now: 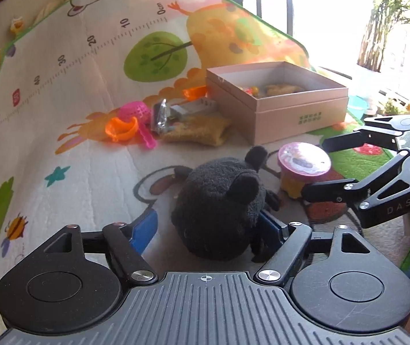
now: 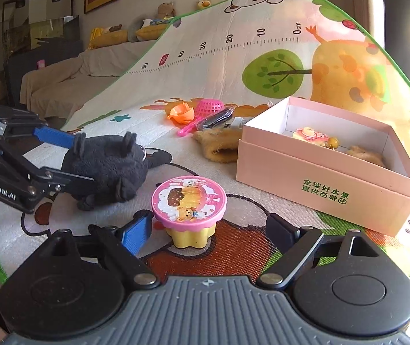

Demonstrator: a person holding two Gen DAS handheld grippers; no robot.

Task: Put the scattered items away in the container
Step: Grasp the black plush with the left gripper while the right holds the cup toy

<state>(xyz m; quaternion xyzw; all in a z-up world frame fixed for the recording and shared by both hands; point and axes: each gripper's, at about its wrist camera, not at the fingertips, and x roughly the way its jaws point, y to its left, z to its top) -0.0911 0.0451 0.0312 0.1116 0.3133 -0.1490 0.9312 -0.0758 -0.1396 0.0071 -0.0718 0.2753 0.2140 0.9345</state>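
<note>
Both grippers are spread wide right now. Left gripper (image 1: 210, 230) has its blue-padded fingers either side of the black plush toy (image 1: 219, 207), which is lying on the play mat (image 1: 89, 143); from the right wrist view the pads sit right at the plush, but I can't tell if they're actually pressing it, looks more like straddling. Right gripper (image 2: 205, 230) is open around the little pink-lidded cup toy (image 2: 189, 201), which stands upright on the mat. Its left blue pad is just beside the lid, the other finger is well clear, so no pinch on it.

Pink cardboard box (image 2: 320, 178) sits open on the mat, further back and to the right, with a small cake-looking toy (image 2: 310, 136) and something tan and furry inside. Behind the plush there's a cluster left out: orange plastic piece (image 2: 180, 112), pink strainer scoop (image 2: 207, 107), a dark wrapped item and a tan fuzzy pouch (image 2: 219, 146) just beside the box
</note>
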